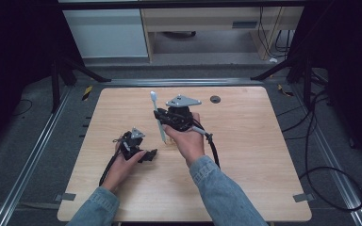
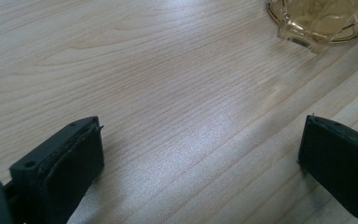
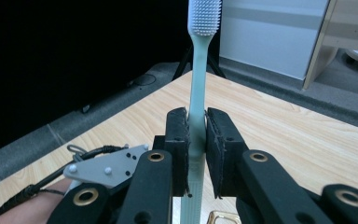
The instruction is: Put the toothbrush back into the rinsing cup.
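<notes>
Upright, a slim pale toothbrush [image 3: 196, 112] with nubby bristles sits clamped in the right tongs [image 3: 196, 140]; left tongs [image 2: 200, 154] gape wide.

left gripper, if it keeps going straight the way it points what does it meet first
Probably the bare table: the left gripper looks down at the wood with its jaws open and nothing between them. The yellowish clear cup sits off to the upper right of that line, though depth is hard to judge.
</notes>
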Demonstrator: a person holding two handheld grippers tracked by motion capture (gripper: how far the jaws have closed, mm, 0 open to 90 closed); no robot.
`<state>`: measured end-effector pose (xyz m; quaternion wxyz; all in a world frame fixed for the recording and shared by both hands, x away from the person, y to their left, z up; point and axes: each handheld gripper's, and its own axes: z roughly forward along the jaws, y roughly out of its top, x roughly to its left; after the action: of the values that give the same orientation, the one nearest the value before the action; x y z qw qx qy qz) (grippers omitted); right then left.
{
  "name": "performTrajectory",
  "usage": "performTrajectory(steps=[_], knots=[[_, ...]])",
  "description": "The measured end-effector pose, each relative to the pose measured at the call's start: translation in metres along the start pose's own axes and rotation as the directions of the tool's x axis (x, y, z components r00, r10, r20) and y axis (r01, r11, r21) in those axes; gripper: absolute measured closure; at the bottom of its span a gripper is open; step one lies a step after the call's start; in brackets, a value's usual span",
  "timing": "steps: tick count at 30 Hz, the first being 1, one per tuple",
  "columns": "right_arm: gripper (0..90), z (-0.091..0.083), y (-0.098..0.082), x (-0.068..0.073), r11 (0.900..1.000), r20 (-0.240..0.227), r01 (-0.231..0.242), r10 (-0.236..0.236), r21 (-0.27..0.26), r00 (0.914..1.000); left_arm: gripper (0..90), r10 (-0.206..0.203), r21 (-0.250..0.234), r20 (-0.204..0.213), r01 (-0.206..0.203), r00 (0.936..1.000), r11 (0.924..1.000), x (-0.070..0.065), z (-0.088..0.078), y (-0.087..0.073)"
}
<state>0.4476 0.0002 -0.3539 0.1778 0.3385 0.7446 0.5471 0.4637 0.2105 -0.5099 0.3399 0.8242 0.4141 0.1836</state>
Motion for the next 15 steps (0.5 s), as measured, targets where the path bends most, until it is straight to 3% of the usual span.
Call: performTrajectory(steps=[8,15], knots=[[79.4,0.0027,0.0034,0.0008,1.0,0.006,0.003,-0.003,-0.026,1.0,0.0,0.001,0.001,-0.001,-0.001,1.0,1.0,0.0001,-0.0001,0.0],[79.4,0.0021,0.0071,0.0024,0.997,0.018,0.009,-0.008,-0.079,0.9998,0.0,0.0,0.002,-0.002,0.0,1.0,1.0,0.0,-0.0001,0.0001]])
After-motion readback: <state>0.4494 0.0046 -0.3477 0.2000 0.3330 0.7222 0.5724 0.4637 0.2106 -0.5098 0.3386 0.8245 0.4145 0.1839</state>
